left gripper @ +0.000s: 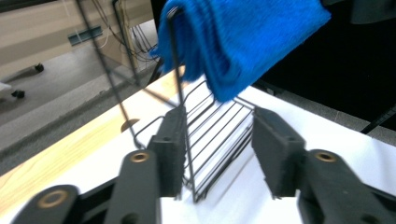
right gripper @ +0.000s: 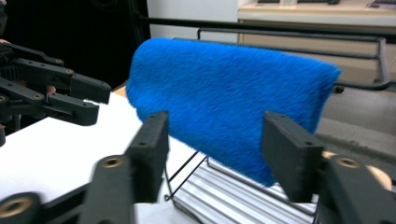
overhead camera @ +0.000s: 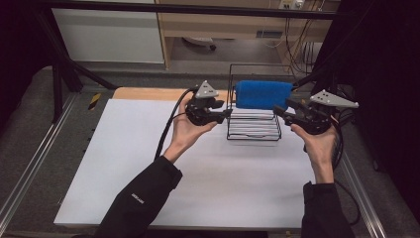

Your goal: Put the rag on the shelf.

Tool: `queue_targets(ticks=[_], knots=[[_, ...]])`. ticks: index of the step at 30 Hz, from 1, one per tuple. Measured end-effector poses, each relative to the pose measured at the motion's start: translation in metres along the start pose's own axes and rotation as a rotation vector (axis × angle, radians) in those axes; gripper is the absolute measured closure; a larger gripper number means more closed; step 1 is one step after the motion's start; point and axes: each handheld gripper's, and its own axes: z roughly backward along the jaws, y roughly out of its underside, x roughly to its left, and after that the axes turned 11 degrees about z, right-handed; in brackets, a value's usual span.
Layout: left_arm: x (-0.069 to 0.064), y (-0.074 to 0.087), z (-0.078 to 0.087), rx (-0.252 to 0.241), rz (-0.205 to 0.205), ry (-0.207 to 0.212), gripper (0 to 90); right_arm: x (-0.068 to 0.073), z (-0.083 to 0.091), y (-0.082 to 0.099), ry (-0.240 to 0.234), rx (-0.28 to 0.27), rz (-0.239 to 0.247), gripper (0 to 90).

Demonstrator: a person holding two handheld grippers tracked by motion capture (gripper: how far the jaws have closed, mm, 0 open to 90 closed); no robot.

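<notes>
The blue towel point(overhead camera: 261, 94) is hanging folded over the top bar of the wire rack point(overhead camera: 253, 130) at the far side of the desk point(overhead camera: 148, 163). The left gripper point(overhead camera: 225, 113) and right gripper point(overhead camera: 278, 111) are flanking the rack, jaws released and grasping nothing. Draping appears complete; only clearing the grippers away is remaining.

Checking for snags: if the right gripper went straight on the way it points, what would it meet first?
Probably the blue towel draped over the wire rack; it hangs just ahead of the right gripper, whose jaws stand open.
</notes>
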Motion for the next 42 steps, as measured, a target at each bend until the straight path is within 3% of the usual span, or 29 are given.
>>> queue_targets(ticks=[9,13,20,30,42], knots=[[0.023,0.033,0.039,0.015,0.026,-0.055,33.1,0.018,-0.002,0.003,-0.02,0.029,-0.001,18.8],[0.035,0.051,0.059,0.008,0.056,-0.071,25.2,0.026,-0.005,0.008,-0.033,0.036,-0.005,13.6],[0.053,0.087,0.092,-0.003,0.063,-0.128,13.2,0.041,-0.01,0.019,-0.062,0.048,-0.003,8.6],[0.074,0.137,0.128,0.041,0.095,-0.194,7.1,0.058,-0.017,0.044,-0.085,0.107,0.028,2.9],[0.085,0.193,0.143,0.062,0.158,-0.199,7.3,0.067,-0.02,0.103,-0.14,0.2,-0.031,0.7]])
